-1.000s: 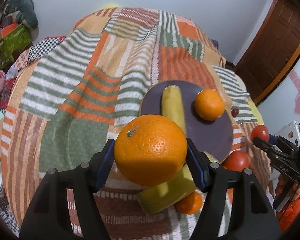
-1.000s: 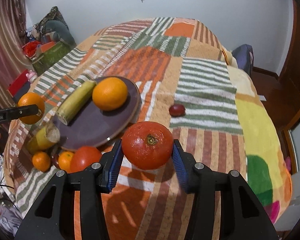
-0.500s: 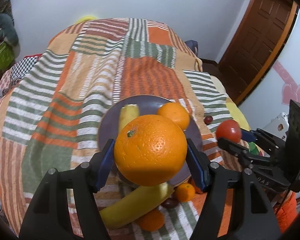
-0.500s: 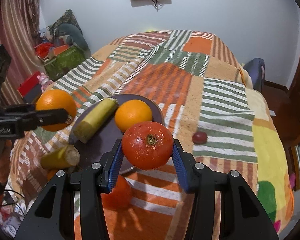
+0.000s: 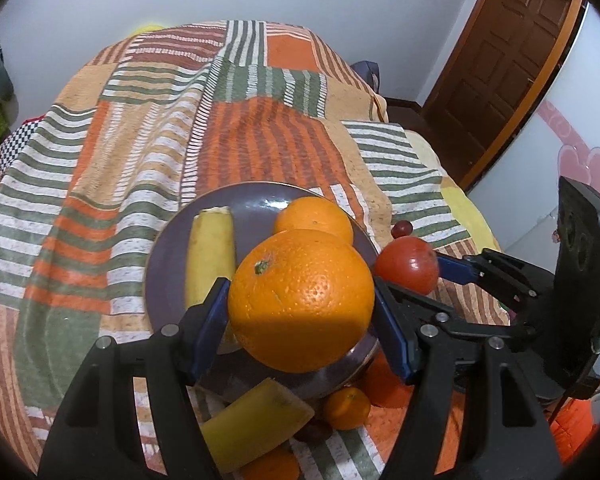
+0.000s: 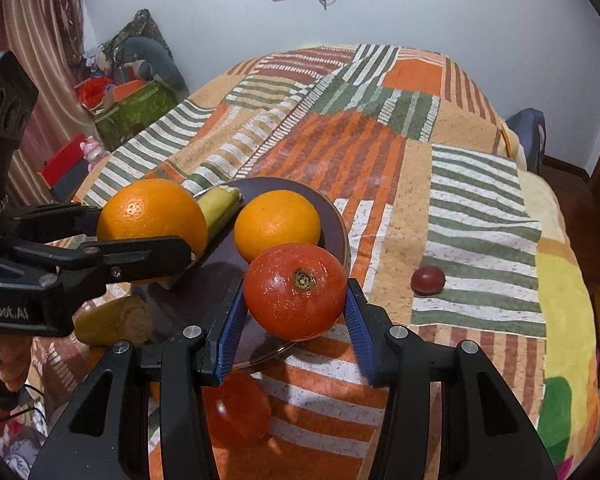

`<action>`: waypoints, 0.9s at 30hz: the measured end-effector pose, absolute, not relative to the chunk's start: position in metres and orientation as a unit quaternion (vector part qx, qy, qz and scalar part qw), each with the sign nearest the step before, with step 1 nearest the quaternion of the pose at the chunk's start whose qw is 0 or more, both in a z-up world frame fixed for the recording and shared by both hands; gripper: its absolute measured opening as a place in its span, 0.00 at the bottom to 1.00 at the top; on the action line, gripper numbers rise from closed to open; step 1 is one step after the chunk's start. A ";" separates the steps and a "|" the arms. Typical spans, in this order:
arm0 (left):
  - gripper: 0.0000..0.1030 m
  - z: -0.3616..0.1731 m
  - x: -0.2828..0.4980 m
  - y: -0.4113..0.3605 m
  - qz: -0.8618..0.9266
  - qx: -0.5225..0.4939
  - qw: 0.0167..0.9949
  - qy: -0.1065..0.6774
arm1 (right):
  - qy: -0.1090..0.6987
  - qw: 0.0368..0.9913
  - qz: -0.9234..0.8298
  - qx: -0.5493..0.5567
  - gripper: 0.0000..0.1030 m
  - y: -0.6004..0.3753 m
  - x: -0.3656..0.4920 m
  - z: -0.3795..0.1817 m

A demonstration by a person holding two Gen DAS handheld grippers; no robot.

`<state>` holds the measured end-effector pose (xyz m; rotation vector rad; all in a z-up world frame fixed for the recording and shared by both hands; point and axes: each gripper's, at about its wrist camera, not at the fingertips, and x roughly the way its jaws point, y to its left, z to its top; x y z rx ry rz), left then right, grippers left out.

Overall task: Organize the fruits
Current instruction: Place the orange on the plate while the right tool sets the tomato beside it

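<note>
My left gripper (image 5: 302,314) is shut on a large orange (image 5: 300,300) and holds it above the near part of a dark purple plate (image 5: 168,248). A banana piece (image 5: 212,256) and a second orange (image 5: 314,216) lie on that plate. My right gripper (image 6: 296,312) is shut on a red tomato (image 6: 296,290), which hangs over the plate's (image 6: 336,216) right rim. From the right wrist view the left gripper (image 6: 140,240) and its orange (image 6: 152,212) come in from the left.
Off the plate lie another banana piece (image 5: 256,420), a small mandarin (image 5: 346,408), a second tomato (image 6: 236,408) and a dark grape (image 6: 428,280). All rest on a striped patchwork bedspread (image 5: 140,120). A door (image 5: 500,60) stands at right, boxes and clutter (image 6: 132,108) at left.
Both grippers have carried their fruit in over the plate. The orange now hangs above the plate's near part, and the tomato has come up beside the plate's right rim. Neither grip has altered.
</note>
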<state>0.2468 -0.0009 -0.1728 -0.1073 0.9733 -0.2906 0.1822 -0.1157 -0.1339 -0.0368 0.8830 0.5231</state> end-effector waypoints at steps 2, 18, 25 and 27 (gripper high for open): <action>0.66 -0.176 0.250 -0.004 -0.141 -0.046 0.870 0.470 | 0.425 0.869 0.252 -0.018 0.43 -0.114 0.184 -0.136; 0.66 -0.203 0.260 -0.005 -0.142 -0.042 0.854 0.498 | 0.442 0.858 0.258 -0.043 0.44 -0.104 0.191 -0.150; 0.66 -0.210 0.263 -0.002 -0.145 -0.061 0.845 0.512 | 0.443 0.858 0.257 -0.053 0.45 -0.103 0.192 -0.150; 0.66 -0.210 0.263 -0.003 -0.143 -0.059 0.844 0.513 | 0.445 0.856 0.257 -0.054 0.45 -0.102 0.192 -0.150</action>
